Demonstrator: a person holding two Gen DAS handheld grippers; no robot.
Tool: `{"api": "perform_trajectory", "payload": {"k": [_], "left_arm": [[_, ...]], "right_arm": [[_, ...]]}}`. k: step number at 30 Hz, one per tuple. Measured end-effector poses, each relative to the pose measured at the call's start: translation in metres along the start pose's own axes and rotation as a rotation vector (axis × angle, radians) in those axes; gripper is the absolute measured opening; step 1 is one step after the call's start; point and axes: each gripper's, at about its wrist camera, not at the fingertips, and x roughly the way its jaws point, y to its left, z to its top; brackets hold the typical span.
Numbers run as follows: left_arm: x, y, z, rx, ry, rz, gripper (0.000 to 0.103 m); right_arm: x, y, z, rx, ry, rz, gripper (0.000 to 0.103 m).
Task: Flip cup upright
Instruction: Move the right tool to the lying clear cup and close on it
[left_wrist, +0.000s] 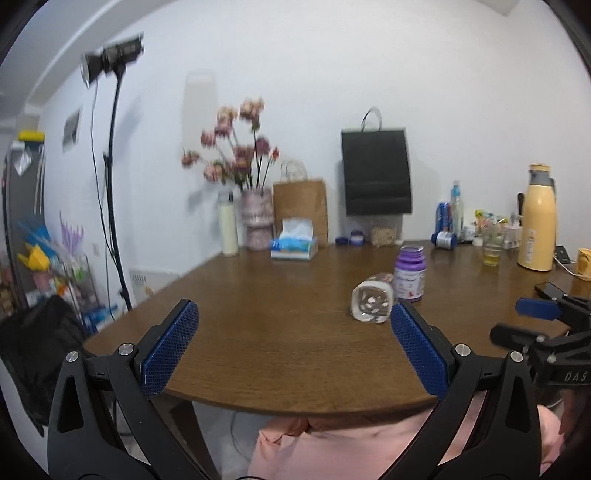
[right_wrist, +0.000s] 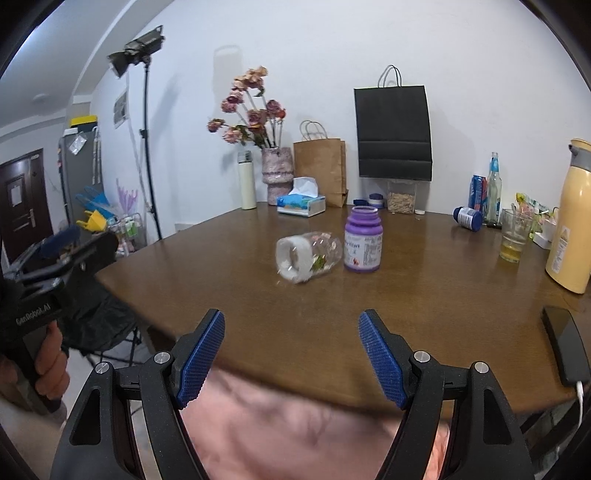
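Observation:
A clear glass cup (right_wrist: 308, 255) with a flower print lies on its side on the brown table (right_wrist: 424, 295), its thick base toward me. It also shows in the left wrist view (left_wrist: 373, 302), just beyond my right fingertip. My right gripper (right_wrist: 291, 325) is open and empty, over the table's near edge, well short of the cup. My left gripper (left_wrist: 294, 314) is open and empty, to the left of the cup. The left gripper also shows at the left edge of the right wrist view (right_wrist: 59, 251).
A purple bottle (right_wrist: 362, 240) stands right next to the cup. A black phone (right_wrist: 567, 343) lies at the near right edge. A yellow thermos (right_wrist: 570, 221), a glass of yellow liquid (right_wrist: 514, 240), bottles, a tissue box (right_wrist: 301, 202), a flower vase (right_wrist: 276, 173) and paper bags line the back.

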Motion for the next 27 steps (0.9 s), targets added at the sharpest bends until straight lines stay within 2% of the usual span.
{"api": "perform_trajectory", "payload": {"k": [3,6,10,12,16,19,21,23,27], "left_arm": [[0.041,0.01,0.012,-0.013,0.066,0.024,0.103],[0.079,0.021,0.019,-0.057,0.14,0.03,0.103],[0.129,0.045,0.021,-0.176,0.267,-0.036,0.103],[0.149,0.055,0.02,-0.196,0.316,-0.046,0.103],[0.166,0.063,0.017,-0.188,0.326,-0.033,0.103],[0.176,0.068,0.018,-0.174,0.328,-0.038,0.103],[0.185,0.072,0.019,-0.163,0.332,-0.038,0.103],[0.19,0.076,0.021,-0.155,0.335,-0.039,0.103],[0.197,0.093,0.026,-0.185,0.334,-0.056,0.103]], "right_arm": [[0.033,-0.009,0.023,0.055,0.012,0.01,0.08],[0.075,-0.012,0.046,0.077,0.073,0.024,0.08],[0.142,-0.008,0.071,0.108,0.174,0.03,0.08],[0.168,-0.007,0.079,0.13,0.205,0.024,0.08],[0.217,-0.012,0.088,0.197,0.268,-0.058,0.08],[0.245,-0.018,0.089,0.276,0.309,-0.07,0.08],[0.258,-0.016,0.088,0.278,0.335,-0.041,0.08],[0.267,-0.004,0.088,0.219,0.342,0.01,0.079],[0.27,0.035,0.088,0.057,0.352,0.17,0.075]]}}
